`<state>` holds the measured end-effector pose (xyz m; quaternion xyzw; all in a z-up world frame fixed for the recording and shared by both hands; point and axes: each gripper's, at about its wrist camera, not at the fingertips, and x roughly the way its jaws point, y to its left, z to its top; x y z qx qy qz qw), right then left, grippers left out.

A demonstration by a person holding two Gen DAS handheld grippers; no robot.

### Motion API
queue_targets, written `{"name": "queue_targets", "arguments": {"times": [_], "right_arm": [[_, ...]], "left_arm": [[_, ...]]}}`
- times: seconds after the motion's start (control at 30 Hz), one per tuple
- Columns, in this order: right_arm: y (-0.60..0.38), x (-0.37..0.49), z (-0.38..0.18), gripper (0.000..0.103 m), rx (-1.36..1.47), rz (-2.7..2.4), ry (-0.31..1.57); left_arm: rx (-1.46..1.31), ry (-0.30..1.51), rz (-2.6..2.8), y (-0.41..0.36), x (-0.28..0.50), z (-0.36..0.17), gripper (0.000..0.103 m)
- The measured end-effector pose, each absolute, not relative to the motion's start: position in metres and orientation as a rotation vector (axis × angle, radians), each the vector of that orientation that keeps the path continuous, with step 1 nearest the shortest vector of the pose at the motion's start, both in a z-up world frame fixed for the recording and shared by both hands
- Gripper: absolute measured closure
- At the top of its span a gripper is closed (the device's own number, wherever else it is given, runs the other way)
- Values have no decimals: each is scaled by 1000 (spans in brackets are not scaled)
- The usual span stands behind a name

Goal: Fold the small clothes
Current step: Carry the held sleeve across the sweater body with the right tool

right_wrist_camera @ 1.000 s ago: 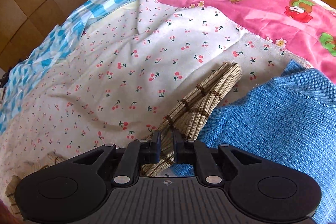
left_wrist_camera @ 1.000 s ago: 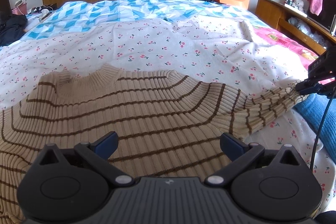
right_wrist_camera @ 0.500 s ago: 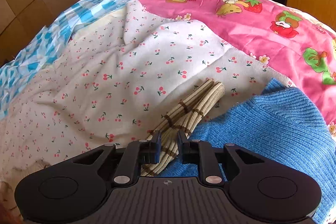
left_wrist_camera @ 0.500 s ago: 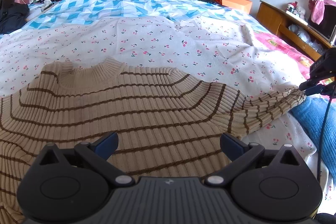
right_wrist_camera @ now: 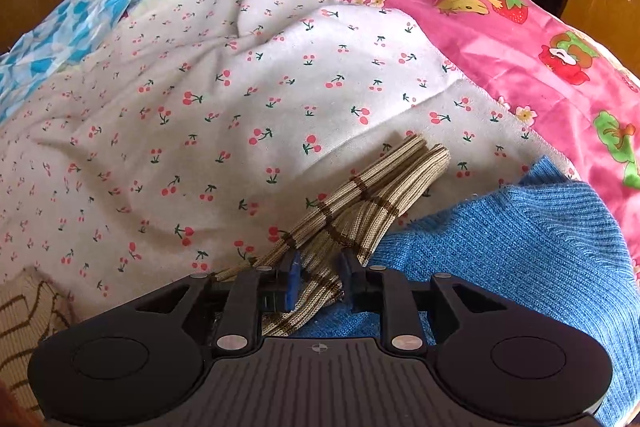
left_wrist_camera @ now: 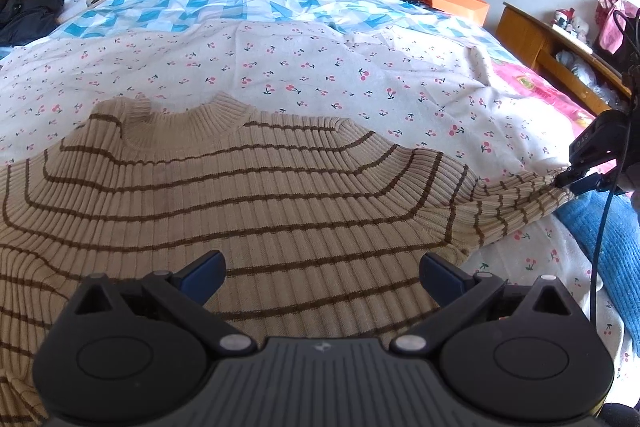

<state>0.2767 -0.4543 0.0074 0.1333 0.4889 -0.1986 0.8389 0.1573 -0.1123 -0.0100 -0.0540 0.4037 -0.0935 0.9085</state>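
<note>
A beige ribbed sweater with brown stripes (left_wrist_camera: 248,203) lies spread flat on the cherry-print sheet (left_wrist_camera: 280,67), collar away from me. My left gripper (left_wrist_camera: 322,271) is open and empty, hovering above the sweater's body. The sweater's right sleeve (left_wrist_camera: 516,199) stretches out to the right. My right gripper (right_wrist_camera: 319,279) sits around the sleeve (right_wrist_camera: 360,203) near its cuff, jaws parted a little with the fabric loose between them. It also shows in the left wrist view (left_wrist_camera: 576,179) at the sleeve's end.
A blue knit garment (right_wrist_camera: 500,251) lies right beside the sleeve, under my right gripper. A pink cartoon-print blanket (right_wrist_camera: 520,27) covers the bed's right side. A wooden shelf unit (left_wrist_camera: 560,47) runs along the right. Blue checked bedding (left_wrist_camera: 240,3) lies at the far end.
My right gripper's jaws have opened slightly and the sleeve has slackened onto the sheet. The left gripper has risen and pulled back a little, staying open.
</note>
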Motion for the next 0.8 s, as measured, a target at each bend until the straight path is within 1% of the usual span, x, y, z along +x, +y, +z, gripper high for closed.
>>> {"name": "queue_targets", "arguments": {"times": [0.03, 0.07, 0.1, 0.2, 0.33, 0.37, 0.5, 0.6, 0.67, 0.73, 0.77, 0.8], "right_arm": [[-455, 276, 7, 84, 288, -416, 1030], [-457, 275, 7, 89, 298, -408, 1020], [-457, 272, 9, 93, 307, -402, 1007], [-453, 258, 23, 95, 325, -353, 932], [-431, 239, 59, 96, 343, -205, 820], [-421, 235, 71, 102, 348, -147, 793], [-363, 221, 111, 102, 301, 89, 699], [-312, 215, 132, 102, 218, 230, 669], [-296, 216, 134, 102, 143, 203, 689], [-302, 222, 124, 102, 114, 103, 718], [-309, 228, 118, 96, 110, 55, 744], [-324, 234, 104, 95, 124, -1, 791]], "left_arm": [[-108, 830, -193, -111, 156, -9, 0], [-104, 825, -192, -109, 154, -8, 0], [-100, 822, -190, -107, 152, -7, 0], [-99, 820, -179, -98, 147, -5, 0], [-108, 815, -157, -80, 141, -1, 0], [-112, 812, -149, -74, 138, 1, 0], [-129, 788, -118, -51, 126, 11, 0], [-139, 762, -91, -35, 115, 19, 0], [-148, 745, -74, -28, 110, 23, 0], [-161, 727, -78, -24, 108, 25, 0], [-164, 722, -83, -26, 108, 25, 0], [-164, 721, -91, -28, 110, 25, 0]]}}
